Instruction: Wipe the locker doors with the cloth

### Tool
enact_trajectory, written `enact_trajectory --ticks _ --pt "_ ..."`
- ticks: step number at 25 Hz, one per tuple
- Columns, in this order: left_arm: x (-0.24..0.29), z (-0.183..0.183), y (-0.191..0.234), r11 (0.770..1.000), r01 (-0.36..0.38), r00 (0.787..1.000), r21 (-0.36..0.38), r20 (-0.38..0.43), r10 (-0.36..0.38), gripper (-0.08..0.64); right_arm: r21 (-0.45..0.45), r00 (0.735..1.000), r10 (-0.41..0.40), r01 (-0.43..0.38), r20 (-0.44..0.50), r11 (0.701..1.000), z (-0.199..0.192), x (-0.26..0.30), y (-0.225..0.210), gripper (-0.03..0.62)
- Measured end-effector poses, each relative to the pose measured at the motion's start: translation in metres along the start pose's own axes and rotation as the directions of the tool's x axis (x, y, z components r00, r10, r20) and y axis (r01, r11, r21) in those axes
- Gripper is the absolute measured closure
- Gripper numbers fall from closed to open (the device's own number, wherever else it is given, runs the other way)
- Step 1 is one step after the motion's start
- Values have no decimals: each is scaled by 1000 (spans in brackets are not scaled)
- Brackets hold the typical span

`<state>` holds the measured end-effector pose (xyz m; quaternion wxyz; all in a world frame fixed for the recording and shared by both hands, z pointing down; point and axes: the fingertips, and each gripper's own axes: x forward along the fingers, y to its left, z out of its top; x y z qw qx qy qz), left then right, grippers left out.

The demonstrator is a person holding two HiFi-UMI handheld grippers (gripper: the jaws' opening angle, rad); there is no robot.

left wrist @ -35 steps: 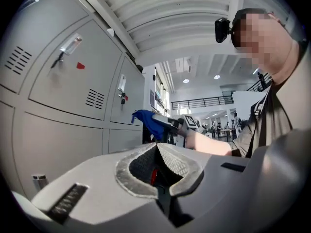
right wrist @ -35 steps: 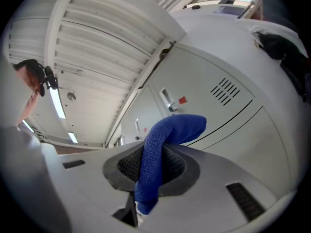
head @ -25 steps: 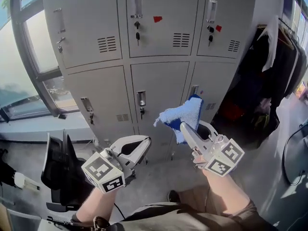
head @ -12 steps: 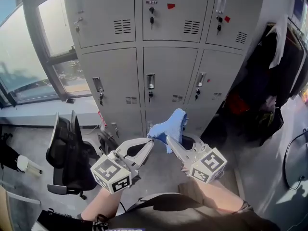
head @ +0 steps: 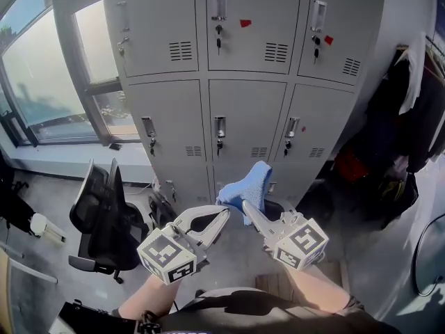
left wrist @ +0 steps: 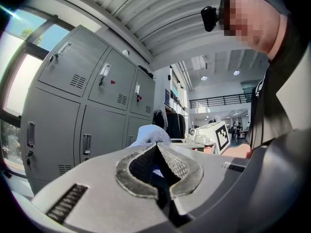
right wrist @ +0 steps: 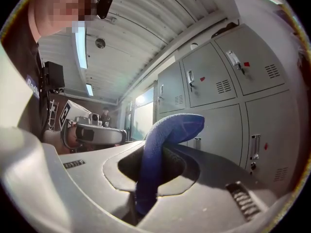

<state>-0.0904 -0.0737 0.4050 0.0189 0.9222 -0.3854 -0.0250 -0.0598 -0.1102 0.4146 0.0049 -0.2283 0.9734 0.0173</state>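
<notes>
Your right gripper [head: 247,207] is clamped on the blue cloth [head: 249,184], which flops over its jaw tips in the air in front of the locker doors [head: 247,120] and does not touch them. Your left gripper [head: 221,218] has its jaws pressed together with nothing between them. The cloth looks light, soft and limp, so it will likely bunch; a hold low on the fold should leave a broad pad free to press flat on the metal.

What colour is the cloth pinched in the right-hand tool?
Blue. The cloth shows best in the right gripper view, a deep blue between the jaws.
</notes>
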Motion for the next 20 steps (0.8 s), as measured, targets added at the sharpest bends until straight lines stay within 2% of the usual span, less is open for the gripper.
enact_trajectory --ticks 5,20 --pt "2 -2 -6 1000 -12 1000 -5 -3 12 552 25 1000 13 -13 -10 1000 -6 -6 -1 535" --pt "1 1 -8 1000 -6 1000 8 2 6 552 12 1000 12 -11 -26 1000 -5 -9 0 535"
